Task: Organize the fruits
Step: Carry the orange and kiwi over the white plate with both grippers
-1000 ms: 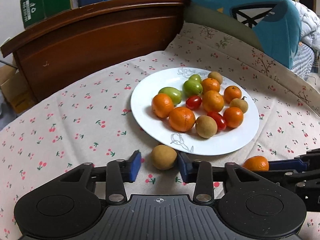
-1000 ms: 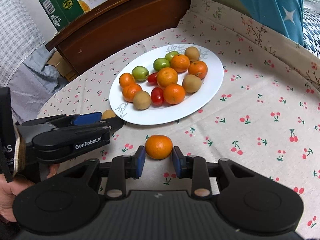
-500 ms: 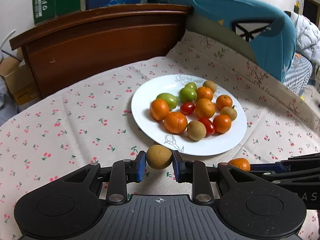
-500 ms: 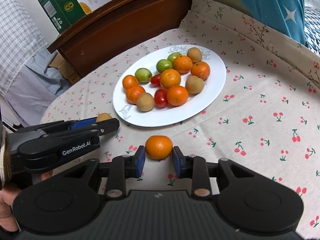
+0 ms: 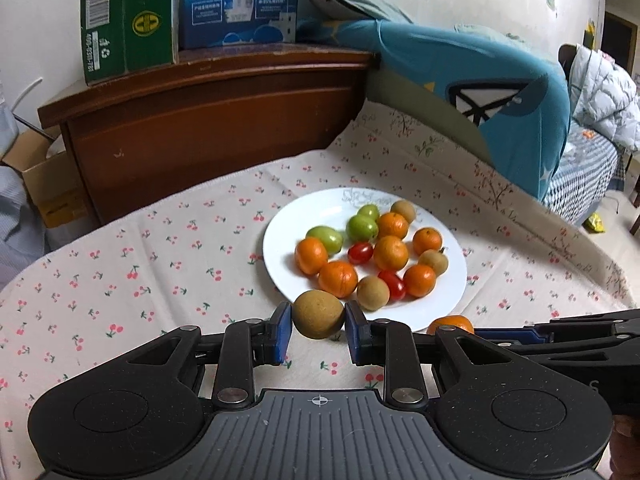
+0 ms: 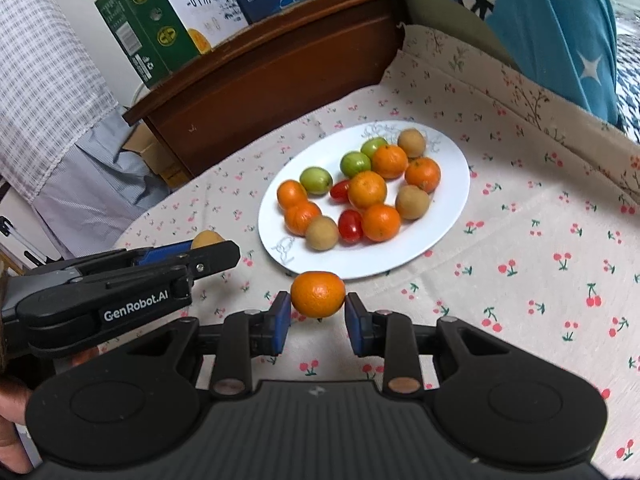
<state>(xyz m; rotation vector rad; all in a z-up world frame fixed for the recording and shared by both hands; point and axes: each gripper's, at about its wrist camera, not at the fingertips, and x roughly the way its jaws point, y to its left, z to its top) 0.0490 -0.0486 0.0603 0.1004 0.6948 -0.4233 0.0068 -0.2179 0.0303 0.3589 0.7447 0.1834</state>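
Brown round fruit (image 5: 318, 314), no clear long axis, is clamped in the left tool (image 5: 318, 330); the right tool (image 6: 318, 316) clamps a mandarin (image 6: 317, 294).

Open cherry-print cloth (image 5: 160, 280) lies free from 9 to 11 o'clock of the plate (image 5: 288, 236). The plate's 9 o'clock side is bare; fruit crowds its centre. A wooden headboard (image 5: 224, 120) blocks 12 o'clock, a blue cushion (image 5: 500, 92) 2 o'clock.

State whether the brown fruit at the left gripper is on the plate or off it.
Off: the brown fruit sits clamped between the left gripper's blue pads, before the plate.
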